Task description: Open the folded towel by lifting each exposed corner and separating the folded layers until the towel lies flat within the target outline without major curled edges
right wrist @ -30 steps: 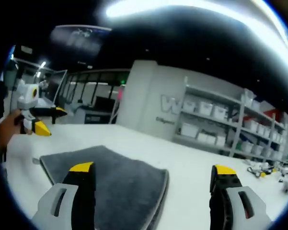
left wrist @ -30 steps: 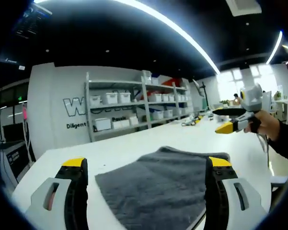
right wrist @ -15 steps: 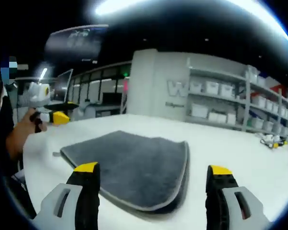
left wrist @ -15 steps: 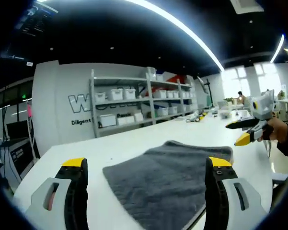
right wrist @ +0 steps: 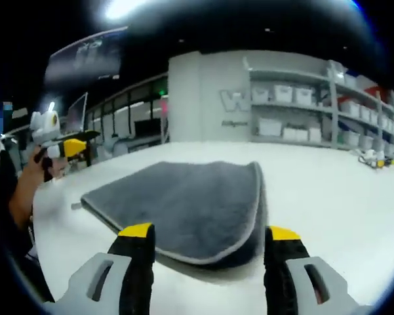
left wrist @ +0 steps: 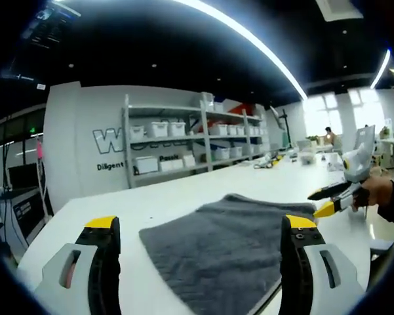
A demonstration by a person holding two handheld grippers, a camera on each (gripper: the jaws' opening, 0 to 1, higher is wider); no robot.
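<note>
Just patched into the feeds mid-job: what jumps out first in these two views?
A folded grey towel lies on the white table, its rounded, stacked edge facing the right gripper, whose yellow-tipped jaws stand open just short of it. In the left gripper view the left gripper frames the towel with open jaws. Behind stand shelves of white bins.

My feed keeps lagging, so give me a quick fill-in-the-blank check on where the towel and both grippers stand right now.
1. The folded towel is ____ in colour.
2. The towel lies on a ____ table.
3. The right gripper has its jaws spread, so it is ____.
4. The left gripper holds ____ between its jaws.

Missing words: grey; white; open; nothing
</note>
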